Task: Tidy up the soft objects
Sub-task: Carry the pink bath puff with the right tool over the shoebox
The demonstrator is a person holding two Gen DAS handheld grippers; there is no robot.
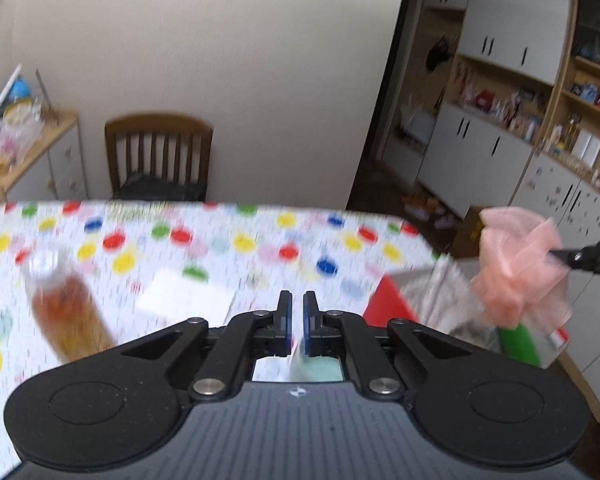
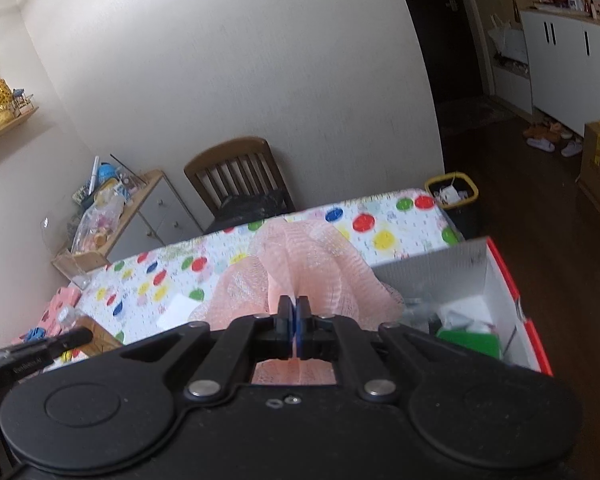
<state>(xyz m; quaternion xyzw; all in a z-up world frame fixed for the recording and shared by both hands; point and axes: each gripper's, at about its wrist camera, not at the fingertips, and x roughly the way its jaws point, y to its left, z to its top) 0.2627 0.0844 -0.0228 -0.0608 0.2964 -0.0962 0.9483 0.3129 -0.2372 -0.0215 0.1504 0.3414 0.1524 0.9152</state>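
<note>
Right gripper point(image 2: 294, 314): fingers clamped on a pink mesh pouf point(image 2: 300, 264), held in the air above the desk point(image 2: 404, 220), just beside an open red-edged box point(image 2: 500, 292). Left gripper point(image 1: 297, 316): fingers nearly together, a pale green soft item point(image 1: 320, 370) visible between them near their base; whether they grip it cannot be told. On the desk: amber bottle point(image 1: 66, 308), white card point(image 1: 186, 296).

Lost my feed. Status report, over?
Right gripper shut on pink mesh bath sponge, beside open red-edged cardboard box. Left gripper shut on pale green cloth. Path looks unobstructed.
</note>
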